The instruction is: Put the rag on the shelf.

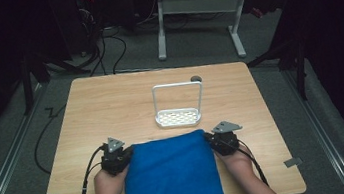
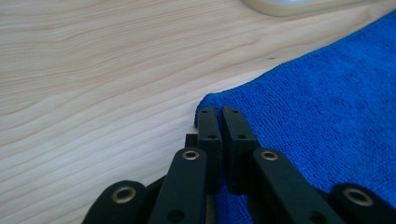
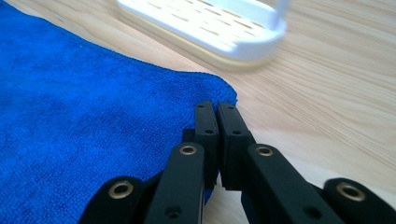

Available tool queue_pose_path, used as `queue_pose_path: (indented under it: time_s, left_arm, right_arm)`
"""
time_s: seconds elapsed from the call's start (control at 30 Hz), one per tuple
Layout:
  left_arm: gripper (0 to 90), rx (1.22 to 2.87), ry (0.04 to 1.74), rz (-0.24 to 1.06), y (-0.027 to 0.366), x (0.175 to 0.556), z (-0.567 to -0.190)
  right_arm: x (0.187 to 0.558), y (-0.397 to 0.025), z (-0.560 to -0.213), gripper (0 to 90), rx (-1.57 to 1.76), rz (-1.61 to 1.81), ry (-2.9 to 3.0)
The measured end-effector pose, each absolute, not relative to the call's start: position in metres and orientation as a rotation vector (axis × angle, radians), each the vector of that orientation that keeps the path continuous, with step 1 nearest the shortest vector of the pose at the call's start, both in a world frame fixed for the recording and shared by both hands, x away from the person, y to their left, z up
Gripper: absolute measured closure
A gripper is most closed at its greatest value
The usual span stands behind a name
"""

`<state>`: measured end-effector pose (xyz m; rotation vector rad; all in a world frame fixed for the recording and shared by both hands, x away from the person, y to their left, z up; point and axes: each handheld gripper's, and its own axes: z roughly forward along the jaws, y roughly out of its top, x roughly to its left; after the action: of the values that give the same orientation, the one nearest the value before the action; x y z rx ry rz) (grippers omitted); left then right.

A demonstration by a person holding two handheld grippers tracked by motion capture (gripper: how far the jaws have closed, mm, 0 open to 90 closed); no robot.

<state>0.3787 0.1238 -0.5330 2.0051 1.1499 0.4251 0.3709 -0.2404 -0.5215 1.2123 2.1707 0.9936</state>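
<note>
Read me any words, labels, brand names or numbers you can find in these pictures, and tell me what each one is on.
There is no readable text.
Blue towel: plain cloth, no tag or label showing.
White rack: slotted base and handle, no markings.
Left gripper and right gripper: black jaws with brass rivets, no lettering.
Wooden table: bare wood grain.

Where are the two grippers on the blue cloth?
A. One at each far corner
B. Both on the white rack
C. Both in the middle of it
A: the left gripper and right gripper each sit at a far corner of the cloth, jaws closed on its edge.
</note>
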Motion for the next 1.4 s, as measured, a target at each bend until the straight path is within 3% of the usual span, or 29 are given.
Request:
queue_pose_path:
  time_s: [0.3, 0.77, 1.07, 1.4]
  left_arm:
    - [87.3, 2.051, 1.087, 0.45, 0.088, 0.379, -0.533]
    - [88.2, 1.941, 1.096, 0.457, 0.096, 0.374, -0.529]
    - [88.0, 1.793, 1.051, 0.548, 0.102, 0.363, -0.512]
    - [88.1, 1.75, 1.002, 0.595, 0.098, 0.359, -0.499]
  right_arm:
    - [0.356, -0.281, -0.521, 88.0, 1.272, 0.967, 2.117]
    - [0.352, -0.284, -0.517, 88.0, 1.266, 1.107, 2.046]
    - [0.341, -0.285, -0.505, 88.3, 1.236, 1.207, 1.923]
    - [0.337, -0.286, -0.496, 88.3, 1.221, 1.268, 1.867]
